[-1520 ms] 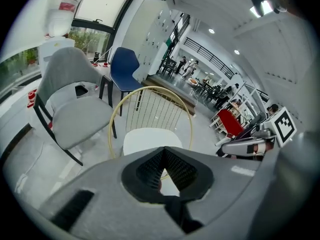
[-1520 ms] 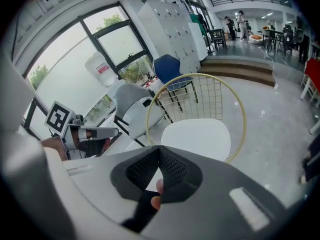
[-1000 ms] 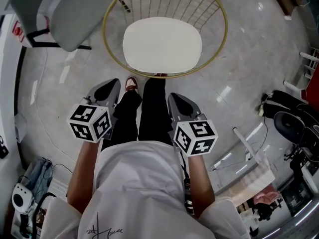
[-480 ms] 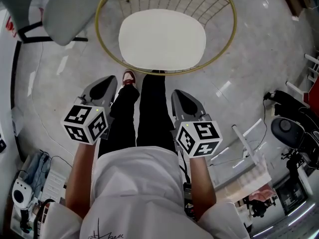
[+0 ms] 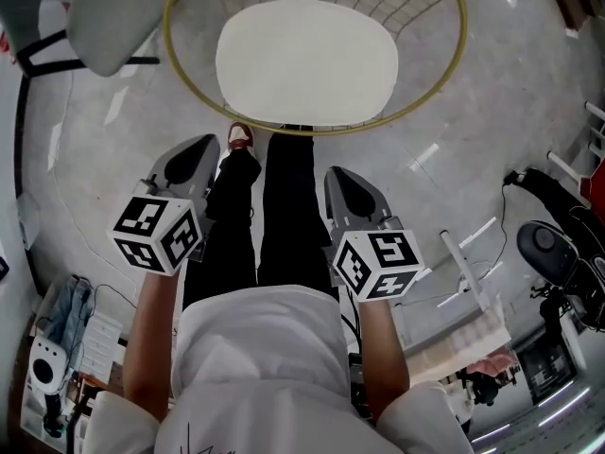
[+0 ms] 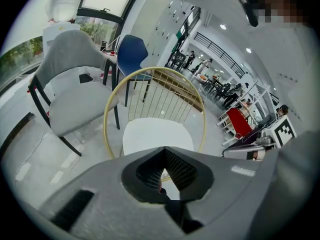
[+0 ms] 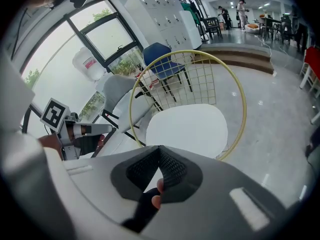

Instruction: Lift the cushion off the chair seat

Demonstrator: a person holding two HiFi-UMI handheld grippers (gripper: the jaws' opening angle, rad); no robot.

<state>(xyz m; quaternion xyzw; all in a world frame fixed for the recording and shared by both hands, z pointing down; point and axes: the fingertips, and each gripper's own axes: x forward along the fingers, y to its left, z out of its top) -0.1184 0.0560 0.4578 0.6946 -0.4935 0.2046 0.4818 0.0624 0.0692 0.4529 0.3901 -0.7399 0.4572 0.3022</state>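
A white rounded cushion [image 5: 307, 60] lies on the seat of a round gold wire chair [image 5: 416, 110]. It also shows in the left gripper view [image 6: 157, 136] and the right gripper view [image 7: 187, 129]. My left gripper [image 5: 200, 145] is held beside the person's left leg, short of the chair's front rim. My right gripper [image 5: 338, 176] hangs beside the other leg, a little further back. Both point down toward the cushion without touching it. Each one's jaws meet with nothing between them, the left gripper [image 6: 164, 149] and the right gripper [image 7: 159, 148] alike.
A grey chair [image 5: 104, 8] stands left of the gold chair, and a blue chair [image 6: 132, 54] stands behind it. The person's legs and one shoe [image 5: 241, 140] are right at the chair's front. Black gear [image 5: 558, 244] and stacked boards lie on the floor at right, and equipment [image 5: 43, 376] at lower left.
Both grippers have sunk a little and stay shut. In the head view the chair and cushion have slid upward and look larger.
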